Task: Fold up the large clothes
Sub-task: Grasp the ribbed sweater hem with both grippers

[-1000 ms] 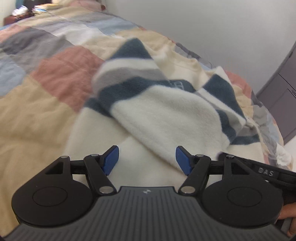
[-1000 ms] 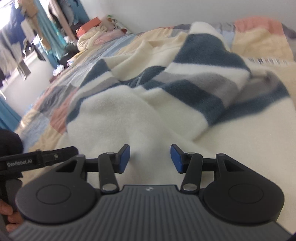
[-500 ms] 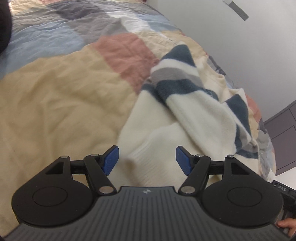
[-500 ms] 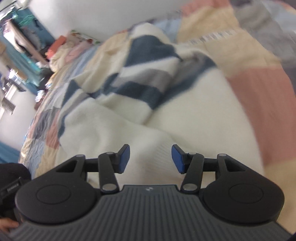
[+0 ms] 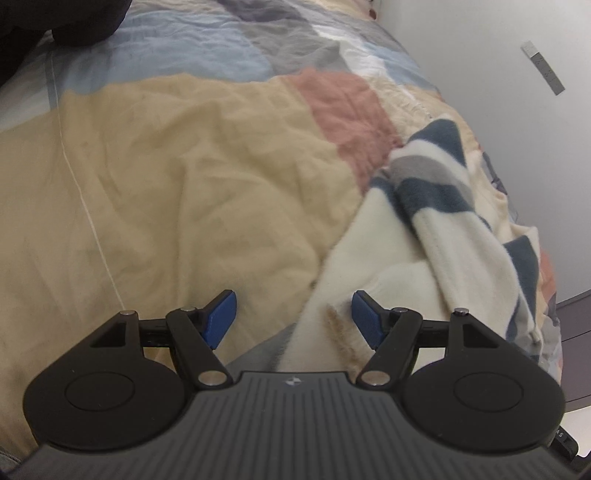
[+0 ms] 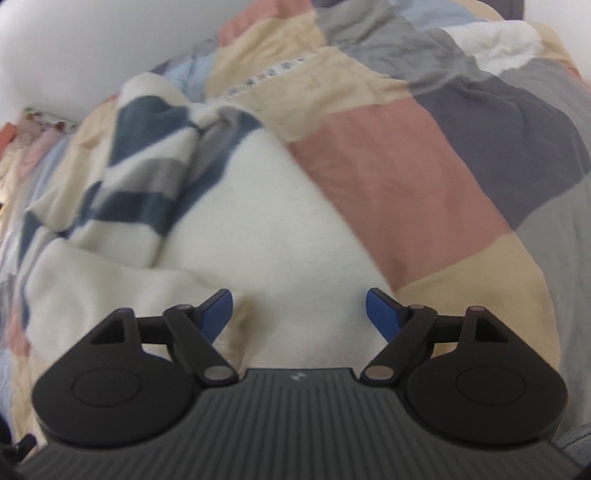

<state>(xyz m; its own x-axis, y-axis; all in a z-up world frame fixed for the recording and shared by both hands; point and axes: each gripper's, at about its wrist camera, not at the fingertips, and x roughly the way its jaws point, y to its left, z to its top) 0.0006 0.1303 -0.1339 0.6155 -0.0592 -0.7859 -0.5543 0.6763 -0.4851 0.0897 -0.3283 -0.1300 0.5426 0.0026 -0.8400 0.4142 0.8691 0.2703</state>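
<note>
Sweater point(image 5: 436, 254), cream with navy and grey stripes, lies rumpled on a patchwork quilt point(image 5: 184, 177) covering the bed; left gripper point(image 5: 293, 314) and right gripper point(image 6: 299, 310) hover over its hem, jaws spread, grasping nothing.

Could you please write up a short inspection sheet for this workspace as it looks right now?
Surface: patchwork quilt on a bed, wrinkled.
Job's things: cream fleece garment with navy and grey stripes, lying crumpled and unfolded.
Clutter: dark item at the far quilt edge; identity unclear.
Grippers: left claw open over the garment's edge; right claw open over its cream body.
Cables: nothing seen.
Surroundings: white wall.
</note>
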